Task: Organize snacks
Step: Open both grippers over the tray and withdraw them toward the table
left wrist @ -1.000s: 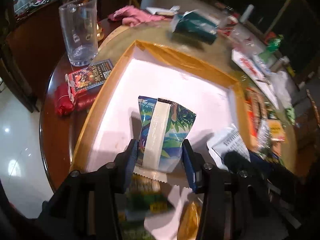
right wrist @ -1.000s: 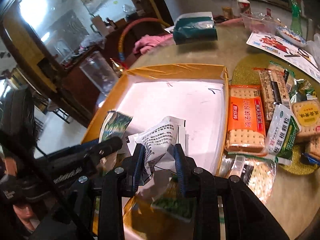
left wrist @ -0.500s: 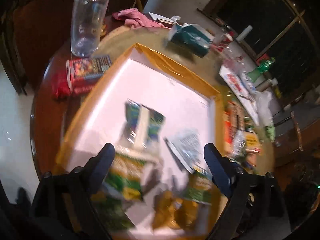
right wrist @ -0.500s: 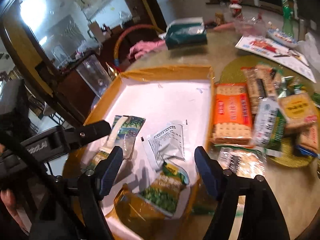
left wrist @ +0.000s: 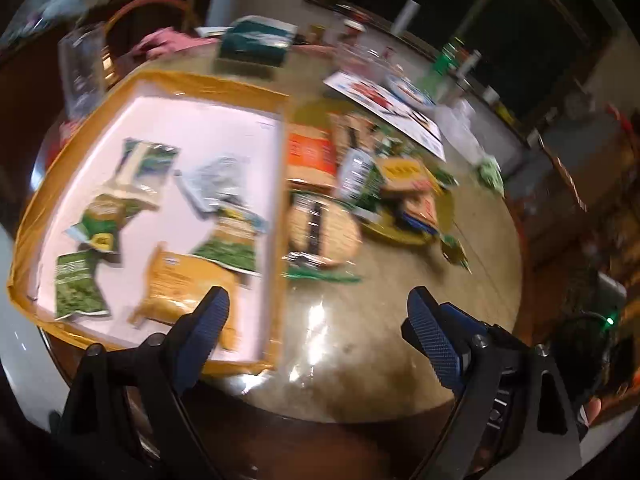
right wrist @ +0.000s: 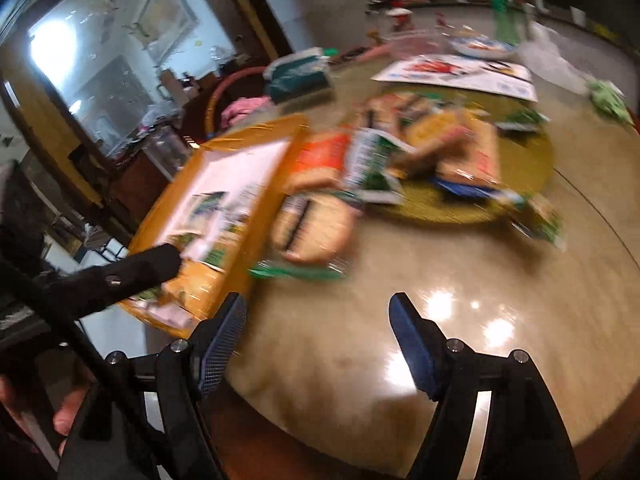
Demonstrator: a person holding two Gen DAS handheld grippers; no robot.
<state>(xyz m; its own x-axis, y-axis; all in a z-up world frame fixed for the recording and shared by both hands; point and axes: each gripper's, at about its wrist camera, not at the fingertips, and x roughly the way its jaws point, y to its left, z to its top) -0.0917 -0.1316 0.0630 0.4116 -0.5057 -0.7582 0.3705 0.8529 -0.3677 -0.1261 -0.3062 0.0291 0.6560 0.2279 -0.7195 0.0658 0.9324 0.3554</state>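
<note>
Snacks in tray: six packets (left wrist: 224,240) lie flat in the yellow-rimmed tray (left wrist: 280,184).
Loose snacks: pile (right wrist: 420,152) on the tabletop (right wrist: 460,280), beside the tray.
Left gripper (left wrist: 316,312): jaws apart, empty, well short of the packets.
Right gripper (right wrist: 316,320): jaws apart, empty, over bare tabletop.

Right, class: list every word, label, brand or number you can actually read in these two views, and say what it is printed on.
None can be read; both views are motion-blurred.
Orange cracker pack: print blurred.
Yellow packet in the tray: print blurred.
Green snack packets: print blurred.
Red-and-white leaflet: print too blurred.
Teal tissue pack: no legible label.
</note>
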